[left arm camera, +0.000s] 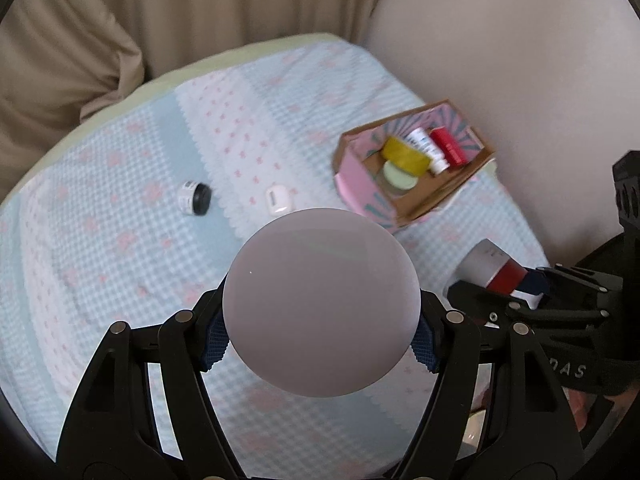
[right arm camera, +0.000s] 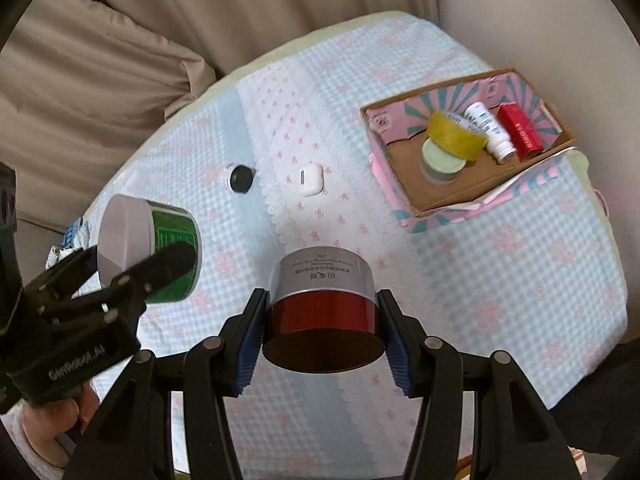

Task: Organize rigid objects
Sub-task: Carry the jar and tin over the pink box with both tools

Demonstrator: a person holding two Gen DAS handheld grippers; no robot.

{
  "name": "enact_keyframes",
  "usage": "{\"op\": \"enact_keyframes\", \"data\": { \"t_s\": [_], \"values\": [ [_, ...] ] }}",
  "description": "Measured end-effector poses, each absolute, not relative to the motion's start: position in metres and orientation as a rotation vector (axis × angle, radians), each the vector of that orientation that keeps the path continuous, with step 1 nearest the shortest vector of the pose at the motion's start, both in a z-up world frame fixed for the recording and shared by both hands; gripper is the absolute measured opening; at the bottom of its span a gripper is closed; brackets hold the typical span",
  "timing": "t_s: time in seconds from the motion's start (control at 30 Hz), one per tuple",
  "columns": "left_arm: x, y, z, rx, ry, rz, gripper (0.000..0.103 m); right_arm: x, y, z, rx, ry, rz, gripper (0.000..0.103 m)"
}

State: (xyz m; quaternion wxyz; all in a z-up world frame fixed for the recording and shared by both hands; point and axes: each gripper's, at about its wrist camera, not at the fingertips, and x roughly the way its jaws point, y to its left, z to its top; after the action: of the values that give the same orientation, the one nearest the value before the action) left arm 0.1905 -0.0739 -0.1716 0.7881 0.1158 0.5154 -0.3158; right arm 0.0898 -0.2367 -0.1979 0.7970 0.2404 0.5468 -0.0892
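My left gripper point(left arm camera: 320, 340) is shut on a green jar point(right arm camera: 172, 252), whose round pale lid point(left arm camera: 320, 304) fills the middle of the left wrist view. My right gripper point(right arm camera: 324, 340) is shut on a red jar with a silver base point(right arm camera: 322, 300), which also shows in the left wrist view as the red jar point(left arm camera: 492, 268). Both jars hang above the checked cloth point(right arm camera: 480, 280). A small black-capped jar point(right arm camera: 238, 178) and a white earbud case point(right arm camera: 310, 179) lie on the cloth. An open cardboard box point(right arm camera: 408, 120) at the right holds a yellow tape roll point(right arm camera: 456, 136), a white bottle, a red box and a pale green lid.
Beige curtains point(right arm camera: 200, 20) hang behind the round table's far edge. A pale wall point(left arm camera: 520, 60) stands close behind the box. A hand point(right arm camera: 52, 420) grips the left tool at the lower left of the right wrist view. Bare cloth lies between the loose items and the box.
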Motion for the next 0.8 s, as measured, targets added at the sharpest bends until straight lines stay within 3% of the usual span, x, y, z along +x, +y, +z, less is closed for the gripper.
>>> {"op": "enact_keyframes", "data": {
  "t_s": [0.4,0.8],
  "values": [
    [0.169,-0.142,-0.141,0.146,1.077,-0.591,0.069,0.074,-0.330,-0.155,0.541,1.084,-0.162,0.050],
    [0.192,-0.248,-0.197,0.122,1.145,-0.507,0.069,0.088,-0.447,-0.173,0.545,1.123,-0.120,0.050]
  ]
}}
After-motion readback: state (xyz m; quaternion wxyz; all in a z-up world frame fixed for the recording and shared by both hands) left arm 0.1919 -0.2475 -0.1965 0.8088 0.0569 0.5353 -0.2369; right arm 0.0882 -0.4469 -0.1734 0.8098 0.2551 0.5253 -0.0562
